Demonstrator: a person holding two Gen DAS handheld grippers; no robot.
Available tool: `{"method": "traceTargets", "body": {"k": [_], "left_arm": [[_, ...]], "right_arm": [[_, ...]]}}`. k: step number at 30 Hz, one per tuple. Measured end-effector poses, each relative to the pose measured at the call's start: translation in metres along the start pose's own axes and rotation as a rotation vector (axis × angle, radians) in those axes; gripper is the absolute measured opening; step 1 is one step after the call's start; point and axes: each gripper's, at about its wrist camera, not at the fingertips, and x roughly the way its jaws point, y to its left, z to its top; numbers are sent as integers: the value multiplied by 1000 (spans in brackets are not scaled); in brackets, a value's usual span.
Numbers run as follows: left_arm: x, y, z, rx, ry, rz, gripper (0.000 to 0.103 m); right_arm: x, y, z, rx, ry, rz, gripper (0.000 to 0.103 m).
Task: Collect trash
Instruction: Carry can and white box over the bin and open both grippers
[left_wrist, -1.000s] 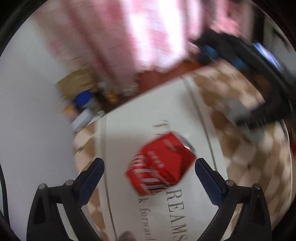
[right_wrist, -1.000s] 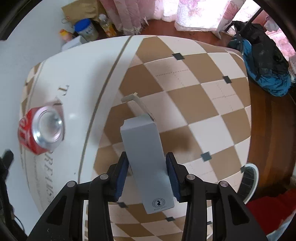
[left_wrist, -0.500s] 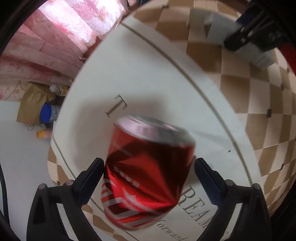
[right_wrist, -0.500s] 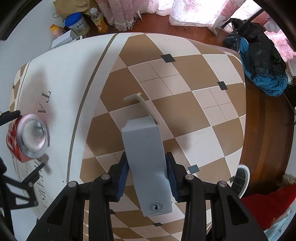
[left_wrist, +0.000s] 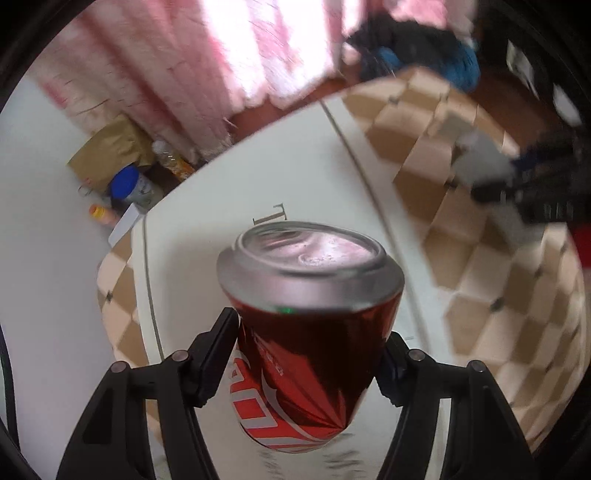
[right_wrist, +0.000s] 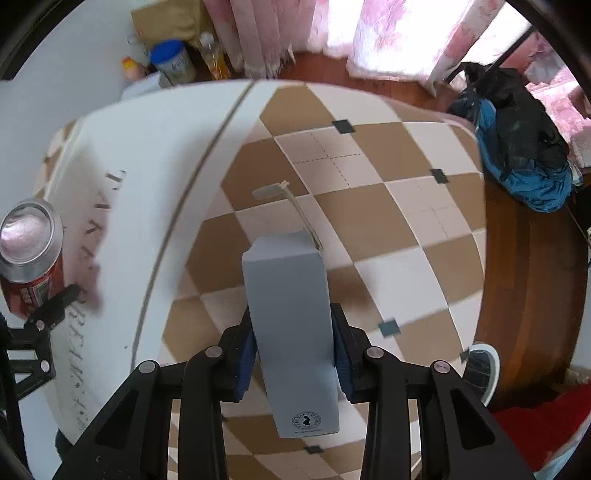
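My left gripper (left_wrist: 310, 350) is shut on a red soda can (left_wrist: 306, 332) with a silver top, held upright over the white part of the table. The can also shows at the far left of the right wrist view (right_wrist: 31, 258), with the left gripper's fingers (right_wrist: 55, 302) around it. My right gripper (right_wrist: 293, 354) is shut on a grey open-topped carton (right_wrist: 291, 325) and holds it above the brown-and-cream chequered tablecloth (right_wrist: 369, 221). In the left wrist view the carton (left_wrist: 480, 162) appears blurred at the right.
A blue and black backpack (right_wrist: 517, 147) lies on the wooden floor beyond the table. A blue-lidded jar (right_wrist: 173, 62), bottles and a brown paper bag (left_wrist: 107, 155) stand by pink curtains (left_wrist: 207, 55). A white round bin rim (right_wrist: 484, 369) shows at lower right.
My left gripper has closed in on the can and shut on it. The right gripper has kept hold of the carton and shifted little.
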Motion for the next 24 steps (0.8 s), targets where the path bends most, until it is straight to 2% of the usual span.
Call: {"method": "traceTargets", "body": {"k": [4, 6, 11, 14, 19, 24], "left_arm": [[-36, -7, -9, -126, -87, -18, 63], [-61, -23, -14, -162, -148, -24, 63], [-119, -77, -5, -168, -285, -57, 63], [-147, -123, 6, -136, -335, -109, 63], [-164, -202, 33, -62, -369, -211, 63], [-135, -291, 66, -18, -299, -345, 61]], "right_arm": [[-28, -7, -38, 55, -110, 70, 38], [-49, -17, -64, 88, -175, 103, 38], [-101, -56, -126, 202, -308, 188, 38], [-134, -102, -164, 270, -387, 205, 38], [-178, -184, -233, 369, -475, 160, 38], [-177, -261, -286, 470, -459, 102, 38]]}}
